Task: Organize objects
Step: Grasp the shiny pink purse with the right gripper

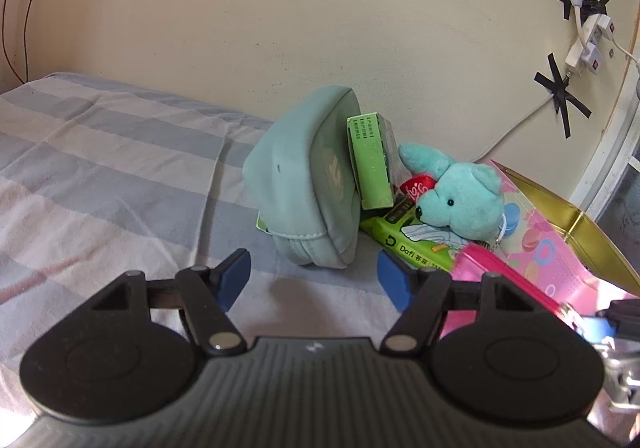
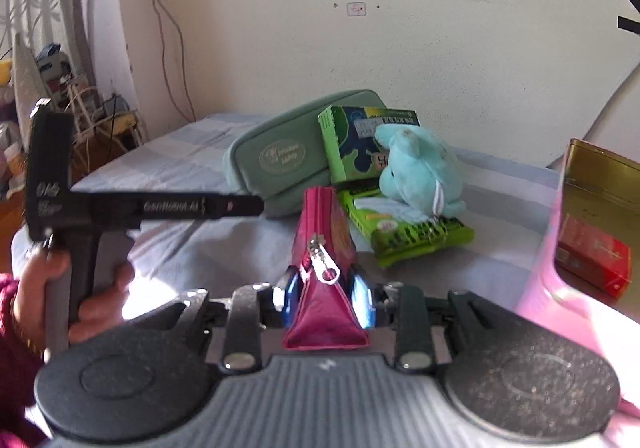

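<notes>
Right wrist view shows the right gripper [image 2: 327,298] clamped narrow on a glossy magenta zippered pouch [image 2: 326,264], its blue pads [image 2: 362,302] pressing both sides. Beyond it lie a green tissue pack [image 2: 416,236], a teal plush bear [image 2: 420,171] and a sage fabric case [image 2: 280,155]. Left of it, the left gripper [image 1: 314,280] stands half open over the striped bedsheet [image 1: 100,167], holding nothing.

free: striped bed [image 1: 100,167] left | blocked: green pouch [image 1: 304,183], plush [image 1: 460,195]

glossy pink pouch [image 2: 324,248], fuzzy plush bear [image 1: 460,199]
</notes>
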Tool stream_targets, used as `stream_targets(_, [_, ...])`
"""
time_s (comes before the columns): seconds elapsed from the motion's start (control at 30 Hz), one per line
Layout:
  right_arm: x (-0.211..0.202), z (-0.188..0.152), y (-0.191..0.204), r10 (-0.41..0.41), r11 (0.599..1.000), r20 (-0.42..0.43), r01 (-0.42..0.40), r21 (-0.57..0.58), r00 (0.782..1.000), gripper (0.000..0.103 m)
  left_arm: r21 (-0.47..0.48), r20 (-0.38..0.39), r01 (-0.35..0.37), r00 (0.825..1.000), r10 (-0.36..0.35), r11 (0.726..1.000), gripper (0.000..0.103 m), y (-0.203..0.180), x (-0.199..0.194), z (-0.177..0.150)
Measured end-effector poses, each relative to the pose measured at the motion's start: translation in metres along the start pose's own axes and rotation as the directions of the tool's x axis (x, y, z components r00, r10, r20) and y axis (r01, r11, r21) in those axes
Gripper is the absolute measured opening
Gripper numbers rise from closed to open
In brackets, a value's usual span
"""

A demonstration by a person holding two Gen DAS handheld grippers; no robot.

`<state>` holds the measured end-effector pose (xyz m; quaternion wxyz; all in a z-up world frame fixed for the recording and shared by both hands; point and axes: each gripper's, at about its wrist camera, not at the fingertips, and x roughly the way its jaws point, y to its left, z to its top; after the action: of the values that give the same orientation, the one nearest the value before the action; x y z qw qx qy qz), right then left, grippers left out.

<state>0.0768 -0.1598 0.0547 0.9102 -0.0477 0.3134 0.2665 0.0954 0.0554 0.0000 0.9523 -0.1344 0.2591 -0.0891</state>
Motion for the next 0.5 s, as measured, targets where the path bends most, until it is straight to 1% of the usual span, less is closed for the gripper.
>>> stream_targets(0.1, [-0.030,-0.018,-0.003,-0.033,0.998,-0.027,0.031,-0.048,0.999,0.027,0.006,-0.022,0.072,0.997,-0.072,0.997,0.072,-0.001,0.000,0.000])
stream_targets(0.17, [-0.051,-0.028,-0.009,-0.093,0.994,-0.013,0.092,-0.055,0.996,0.029,0.024,-0.031,0.106,0.994,-0.106,0.994,0.072,-0.007,-0.001,-0.003])
stream_targets(0.2, [-0.060,-0.033,-0.013,-0.134,0.990,0.007,0.134,-0.041,0.991,0.029,0.036,-0.031,0.117,0.993,-0.116,0.992,0.072,-0.010,-0.002,-0.005])
stream_targets(0.23, [-0.068,-0.038,-0.018,-0.169,0.985,0.033,0.169,-0.016,0.985,0.031,0.047,-0.031,0.132,0.991,-0.131,0.990,0.072,-0.011,-0.003,-0.006])
stream_targets(0.27, [-0.076,-0.044,-0.026,-0.184,0.983,0.059,0.182,0.028,0.981,0.040,0.053,-0.032,0.142,0.990,-0.141,0.988,0.072,-0.013,-0.004,-0.007])
stream_targets(0.3, [-0.083,-0.049,-0.033,-0.187,0.981,0.085,0.181,0.077,0.979,0.046,0.062,-0.032,0.152,0.988,-0.150,0.986,0.072,-0.015,-0.006,-0.008])
stream_targets(0.37, [-0.092,-0.060,-0.046,-0.185,0.970,0.127,0.161,0.181,0.974,0.049,0.078,-0.031,0.155,0.988,-0.153,0.985,0.072,-0.018,-0.008,-0.009])
stream_targets(0.43, [-0.093,-0.074,-0.056,-0.191,0.952,0.141,0.149,0.266,0.971,0.049,0.091,-0.031,0.153,0.988,-0.151,0.984,0.072,-0.019,-0.009,-0.011])
stream_targets(0.5, [-0.092,-0.087,-0.062,-0.189,0.936,0.148,0.133,0.327,0.971,0.049,0.097,-0.036,0.148,0.989,-0.145,0.984,0.072,-0.020,-0.004,-0.011])
